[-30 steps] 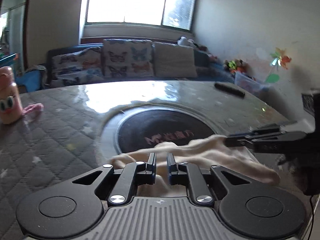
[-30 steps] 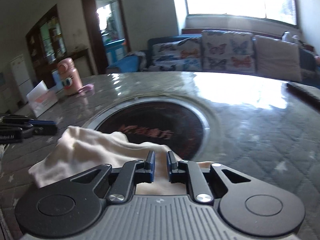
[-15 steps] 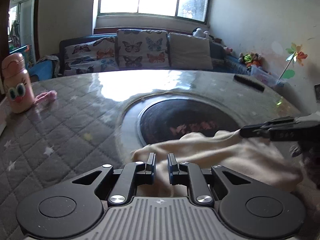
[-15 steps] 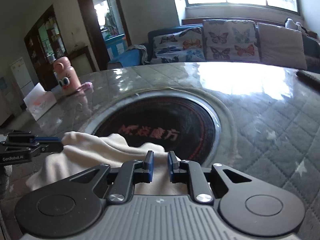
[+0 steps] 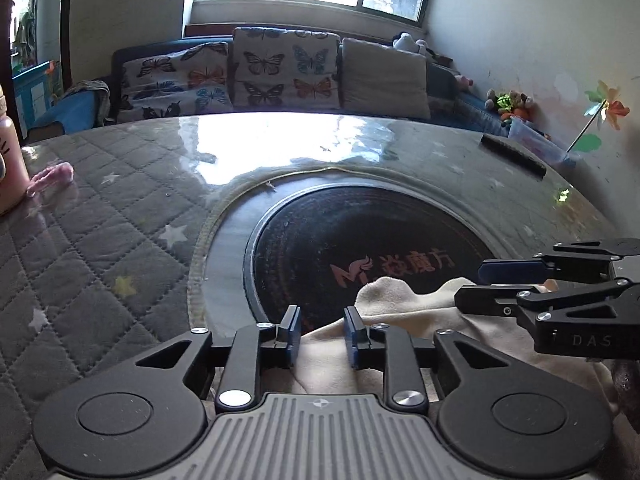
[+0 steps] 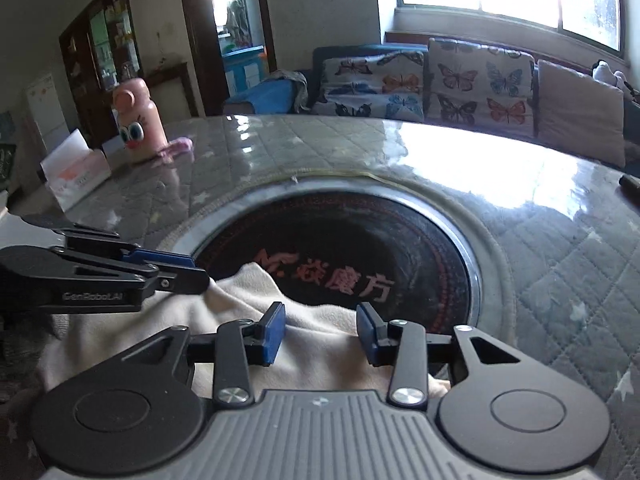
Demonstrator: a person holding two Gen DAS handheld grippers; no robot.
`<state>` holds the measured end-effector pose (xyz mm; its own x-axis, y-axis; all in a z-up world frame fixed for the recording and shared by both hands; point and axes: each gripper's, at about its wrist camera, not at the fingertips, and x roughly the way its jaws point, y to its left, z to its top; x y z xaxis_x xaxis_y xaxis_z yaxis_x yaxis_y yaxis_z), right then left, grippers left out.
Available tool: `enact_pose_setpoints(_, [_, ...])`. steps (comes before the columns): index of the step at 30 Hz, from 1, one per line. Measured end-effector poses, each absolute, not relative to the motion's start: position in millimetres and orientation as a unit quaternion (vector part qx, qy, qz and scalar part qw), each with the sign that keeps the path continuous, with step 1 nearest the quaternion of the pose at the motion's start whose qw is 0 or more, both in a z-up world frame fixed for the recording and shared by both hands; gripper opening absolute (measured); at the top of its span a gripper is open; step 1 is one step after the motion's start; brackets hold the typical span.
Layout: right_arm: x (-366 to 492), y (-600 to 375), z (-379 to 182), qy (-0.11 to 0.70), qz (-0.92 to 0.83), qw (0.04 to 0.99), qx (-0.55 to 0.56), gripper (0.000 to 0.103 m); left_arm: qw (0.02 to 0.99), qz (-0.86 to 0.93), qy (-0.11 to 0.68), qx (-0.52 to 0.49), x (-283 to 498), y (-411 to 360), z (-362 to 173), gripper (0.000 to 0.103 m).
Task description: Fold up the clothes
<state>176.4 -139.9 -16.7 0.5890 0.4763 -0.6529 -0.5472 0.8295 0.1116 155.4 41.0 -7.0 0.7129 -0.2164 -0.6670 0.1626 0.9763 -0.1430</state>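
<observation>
Only the right wrist view shows the whole pink bottle (image 6: 138,120) at upper left. The rumpled cream cloth (image 6: 320,344) lies low in frame on the table's (image 5: 120,240) near edge. Left gripper (image 5: 320,332) and right gripper (image 6: 320,330) have just been opening; jaws apart, cloth between them unpinched.

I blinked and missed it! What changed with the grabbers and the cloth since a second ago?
Both the left gripper and right gripper have just been opening, letting go of the soft cream cloth, which now lies on the round quilted grey table. The pink cartoon-eyed bottle stayed put.
</observation>
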Motion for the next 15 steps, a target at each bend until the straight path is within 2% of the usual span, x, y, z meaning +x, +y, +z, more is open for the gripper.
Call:
enact_pose_setpoints(7, [182.7,-114.4,-27.9,0.364,0.298,0.878,-0.084,0.041,0.926,-0.12,0.355,-0.034,146.3,33.1,-1.2,0.026])
enact_pose_setpoints(15, [174.7,-129.8,-8.3,0.343,0.293,0.89,-0.068,0.041,0.932,-0.139,0.334,0.013,111.9,26.5,2.1,0.029])
